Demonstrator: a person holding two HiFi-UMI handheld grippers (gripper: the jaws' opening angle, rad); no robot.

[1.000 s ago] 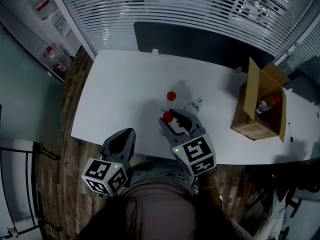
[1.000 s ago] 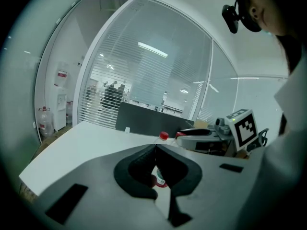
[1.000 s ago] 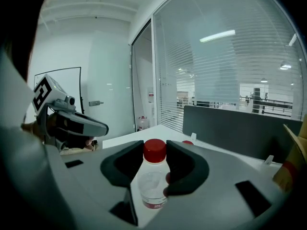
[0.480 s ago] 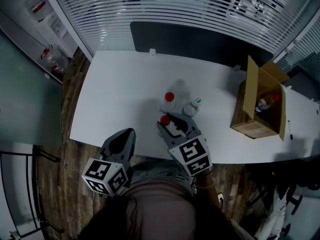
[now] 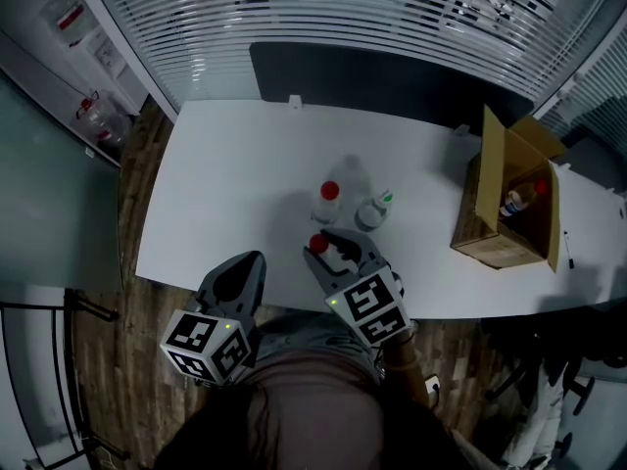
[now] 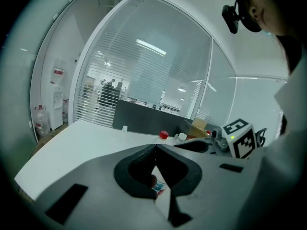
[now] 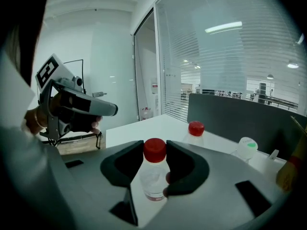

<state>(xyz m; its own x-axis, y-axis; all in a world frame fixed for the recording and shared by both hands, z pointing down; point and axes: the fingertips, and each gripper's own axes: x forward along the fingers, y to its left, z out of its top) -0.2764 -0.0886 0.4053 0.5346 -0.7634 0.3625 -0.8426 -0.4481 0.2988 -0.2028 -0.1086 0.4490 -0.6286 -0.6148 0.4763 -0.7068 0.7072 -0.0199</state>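
My right gripper [image 5: 328, 248] is shut on a small clear bottle with a red cap [image 5: 316, 244], held over the front part of the white table [image 5: 225, 174]. In the right gripper view the jaws [image 7: 154, 152] clamp the bottle's neck just under its cap [image 7: 154, 149]. Two more bottles stand just beyond: one with a red cap [image 5: 329, 194] and one with a white cap bearing a green dot [image 5: 372, 210]. My left gripper [image 5: 251, 259] hangs off the table's front edge, shut on nothing [image 6: 154, 150].
An open cardboard box [image 5: 509, 213] with bottles inside stands at the table's right end. A dark partition [image 5: 382, 76] runs along the far edge, with slatted blinds behind it. Wooden floor [image 5: 137, 164] lies to the left of the table.
My right gripper has drawn the red-capped bottle back toward the front edge and a little left, away from the two standing bottles. The left gripper has barely moved.
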